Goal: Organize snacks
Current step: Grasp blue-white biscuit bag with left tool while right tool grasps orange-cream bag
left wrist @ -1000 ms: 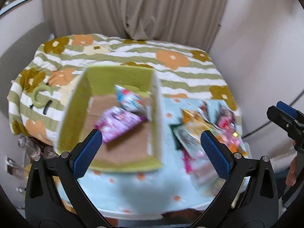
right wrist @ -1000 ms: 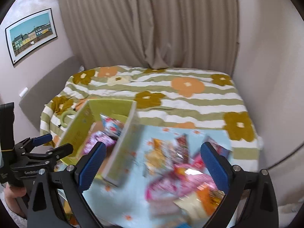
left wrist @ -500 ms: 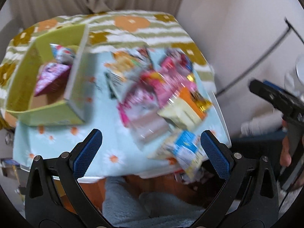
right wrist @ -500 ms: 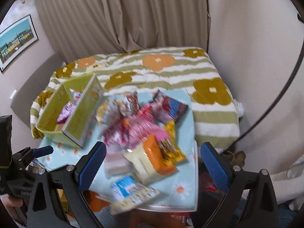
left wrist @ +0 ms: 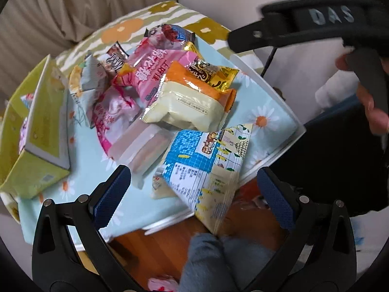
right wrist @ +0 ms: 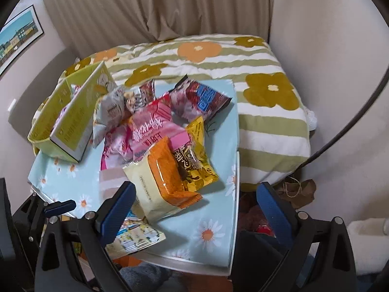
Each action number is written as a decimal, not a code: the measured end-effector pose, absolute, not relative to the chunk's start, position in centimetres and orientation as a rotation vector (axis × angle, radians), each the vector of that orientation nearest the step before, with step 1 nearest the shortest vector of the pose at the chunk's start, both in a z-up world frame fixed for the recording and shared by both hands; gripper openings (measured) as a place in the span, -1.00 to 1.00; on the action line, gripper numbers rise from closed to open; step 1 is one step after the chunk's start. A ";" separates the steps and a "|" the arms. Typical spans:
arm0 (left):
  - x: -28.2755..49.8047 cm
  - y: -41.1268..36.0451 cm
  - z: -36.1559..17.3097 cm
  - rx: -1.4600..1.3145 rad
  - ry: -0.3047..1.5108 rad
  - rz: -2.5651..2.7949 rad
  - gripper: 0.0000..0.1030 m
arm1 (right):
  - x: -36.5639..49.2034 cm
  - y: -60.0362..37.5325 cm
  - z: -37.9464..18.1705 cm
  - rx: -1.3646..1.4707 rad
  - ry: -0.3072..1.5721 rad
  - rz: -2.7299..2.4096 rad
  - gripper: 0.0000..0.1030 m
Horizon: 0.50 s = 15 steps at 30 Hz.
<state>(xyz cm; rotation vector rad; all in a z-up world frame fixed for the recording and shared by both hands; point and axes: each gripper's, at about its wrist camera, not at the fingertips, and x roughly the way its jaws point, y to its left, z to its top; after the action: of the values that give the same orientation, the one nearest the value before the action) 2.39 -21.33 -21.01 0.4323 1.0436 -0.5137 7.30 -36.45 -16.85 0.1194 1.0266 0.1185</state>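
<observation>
Swinging both cameras right, off the green box [left wrist: 36,131] and onto the snack pile [left wrist: 170,85]. Closing in on the blue-and-cream packet [left wrist: 206,160] at the near table edge, now between the left gripper [left wrist: 194,194] fingers.

Snack packets [right wrist: 155,131]: glossy plastic film, crinkled, glinting, centre of frame.
Gold packet [left wrist: 216,74]: shiny metallic foil.
Box [left wrist: 36,126]: matt yellow-green cardboard, left.
Desk [right wrist: 214,209]: smooth pale-blue daisy-print cover, faint sheen.
Bed [right wrist: 267,112]: soft matt cloth quilt.
Curtain [right wrist: 170,7]: matt beige fabric, pleated.
Fingers [left wrist: 110,196]: ribbed blue rubbery pads on matt black plastic.
Floor [left wrist: 165,245]: smooth orange-brown wood.
</observation>
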 end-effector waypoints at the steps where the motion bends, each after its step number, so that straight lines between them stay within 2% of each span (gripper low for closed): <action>1: 2.4 -21.5 -21.4 0.449 1.033 -0.508 0.99 | 7.6 -36.3 -17.3 0.116 1.030 0.131 0.92; 15: 4.2 -22.8 -26.7 0.546 1.007 -0.490 0.99 | 11.2 -33.1 -21.9 0.016 1.052 0.364 0.92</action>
<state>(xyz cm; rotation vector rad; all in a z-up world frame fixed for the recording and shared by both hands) 4.17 -22.82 -26.68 0.5462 1.0068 -0.4899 11.18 -33.13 -21.87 0.0157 1.0516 0.3638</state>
